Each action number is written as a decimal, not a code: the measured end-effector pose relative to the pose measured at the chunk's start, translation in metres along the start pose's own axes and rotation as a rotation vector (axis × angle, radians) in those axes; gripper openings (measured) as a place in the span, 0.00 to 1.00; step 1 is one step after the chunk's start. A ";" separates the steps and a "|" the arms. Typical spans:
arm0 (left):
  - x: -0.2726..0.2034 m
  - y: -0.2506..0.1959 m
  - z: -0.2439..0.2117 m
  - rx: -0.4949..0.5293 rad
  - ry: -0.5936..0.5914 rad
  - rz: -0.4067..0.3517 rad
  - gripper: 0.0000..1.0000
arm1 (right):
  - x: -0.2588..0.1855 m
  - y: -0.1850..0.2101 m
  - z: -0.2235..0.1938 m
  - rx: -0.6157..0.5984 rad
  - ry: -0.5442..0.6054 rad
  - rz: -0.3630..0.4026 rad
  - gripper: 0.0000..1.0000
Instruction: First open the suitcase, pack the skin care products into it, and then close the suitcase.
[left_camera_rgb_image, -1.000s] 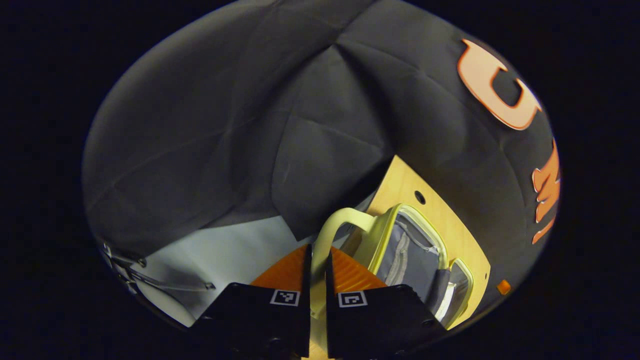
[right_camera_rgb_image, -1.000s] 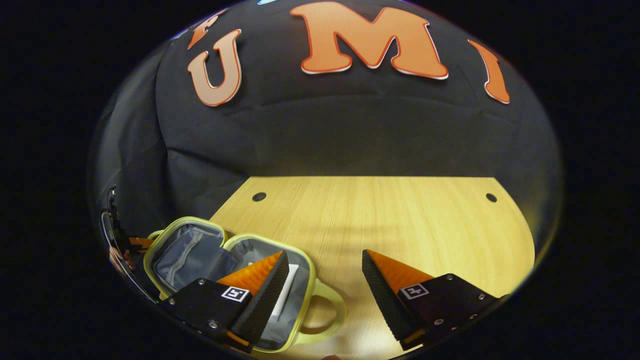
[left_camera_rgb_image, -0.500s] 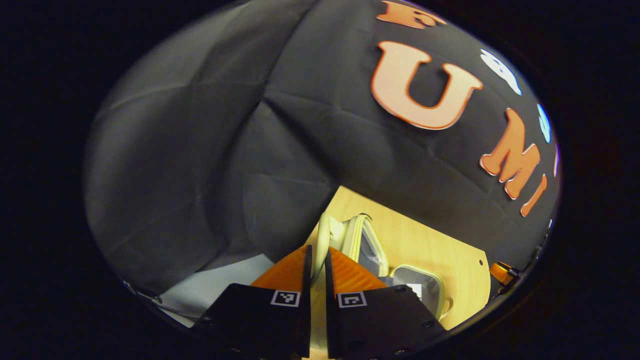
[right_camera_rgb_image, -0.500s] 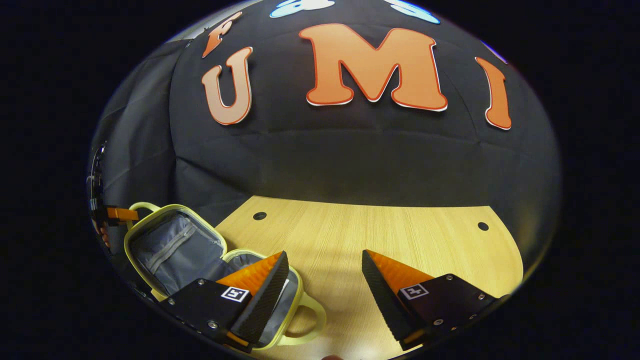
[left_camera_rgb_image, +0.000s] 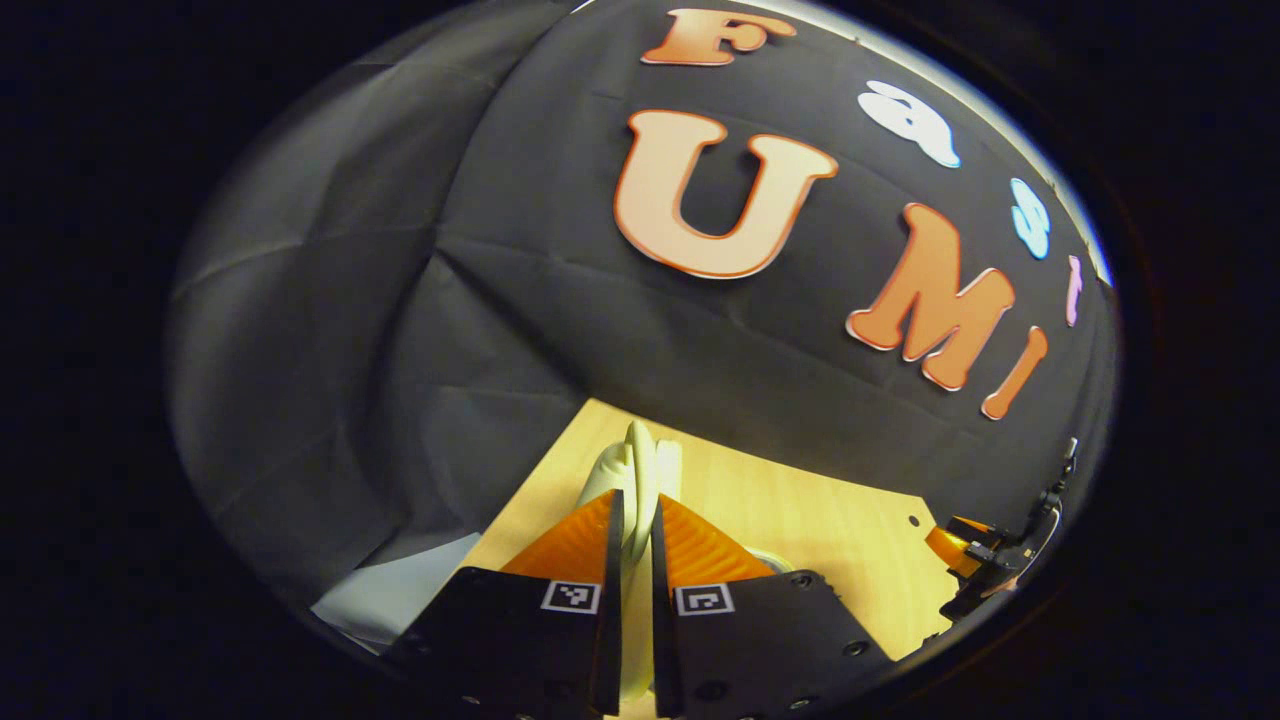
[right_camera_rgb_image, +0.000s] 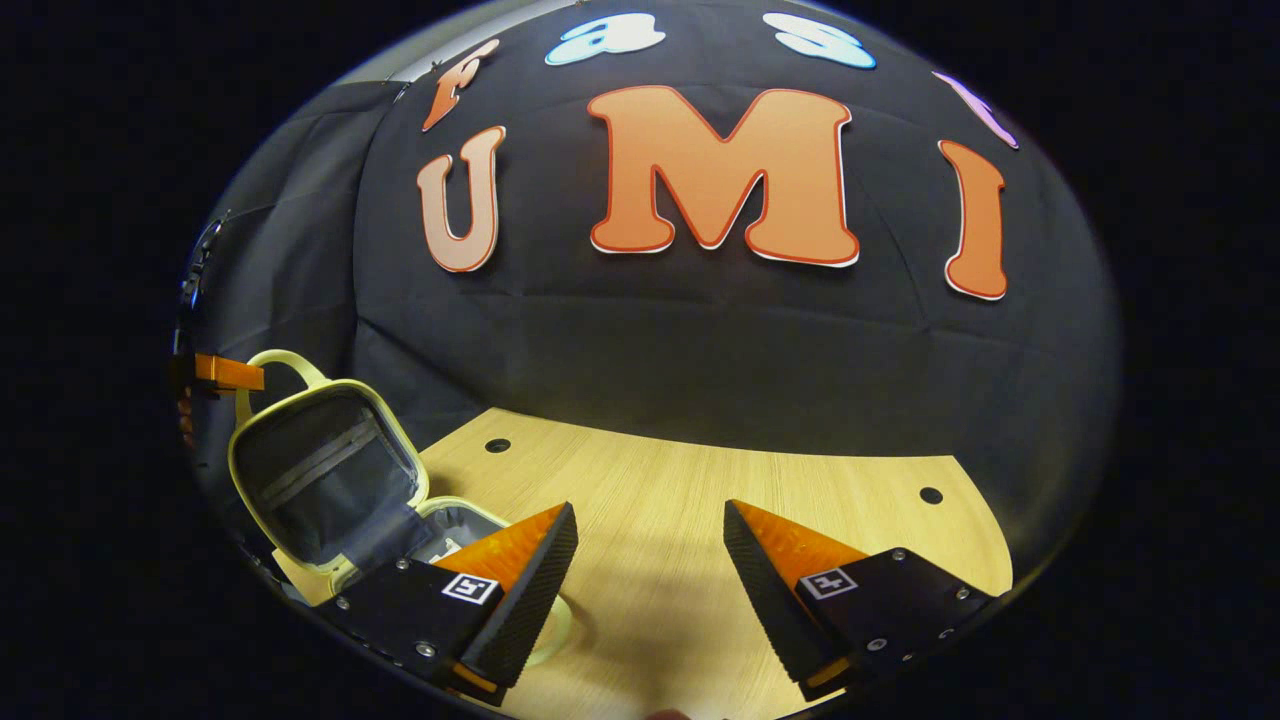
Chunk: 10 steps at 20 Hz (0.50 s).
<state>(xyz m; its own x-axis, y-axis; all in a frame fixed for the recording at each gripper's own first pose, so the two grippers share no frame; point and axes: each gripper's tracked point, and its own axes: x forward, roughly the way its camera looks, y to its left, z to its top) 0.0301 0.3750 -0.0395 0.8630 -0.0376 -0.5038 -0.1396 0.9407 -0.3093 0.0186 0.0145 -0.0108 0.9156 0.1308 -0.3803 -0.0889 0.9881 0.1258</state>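
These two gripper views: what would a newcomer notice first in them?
In the right gripper view, the pale yellow suitcase stands half open at the left edge of the wooden table, its grey-lined lid raised. The left gripper is clamped on the lid's handle, while the right gripper hangs open above the table.

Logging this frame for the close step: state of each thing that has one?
suitcase: open, lid half raised, standing up off the lower half
suitcase handle: clamped between the left gripper's fingers
left gripper: shut on the handle
right gripper: open, holding nothing, over the table
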 end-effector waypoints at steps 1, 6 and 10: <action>-0.003 -0.011 -0.002 0.014 -0.005 -0.003 0.13 | -0.002 -0.004 -0.001 -0.001 -0.001 0.005 0.94; -0.013 -0.093 -0.021 0.016 0.003 -0.097 0.13 | -0.019 -0.035 -0.004 0.020 -0.017 0.002 0.94; -0.010 -0.150 -0.048 0.061 0.045 -0.148 0.13 | -0.031 -0.061 -0.006 0.043 -0.032 -0.007 0.94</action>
<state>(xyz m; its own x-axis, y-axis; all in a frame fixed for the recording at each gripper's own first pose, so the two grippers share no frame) 0.0192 0.2182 -0.0268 0.8494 -0.1905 -0.4922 0.0178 0.9424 -0.3340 -0.0065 -0.0497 -0.0119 0.9282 0.1208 -0.3519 -0.0665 0.9845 0.1626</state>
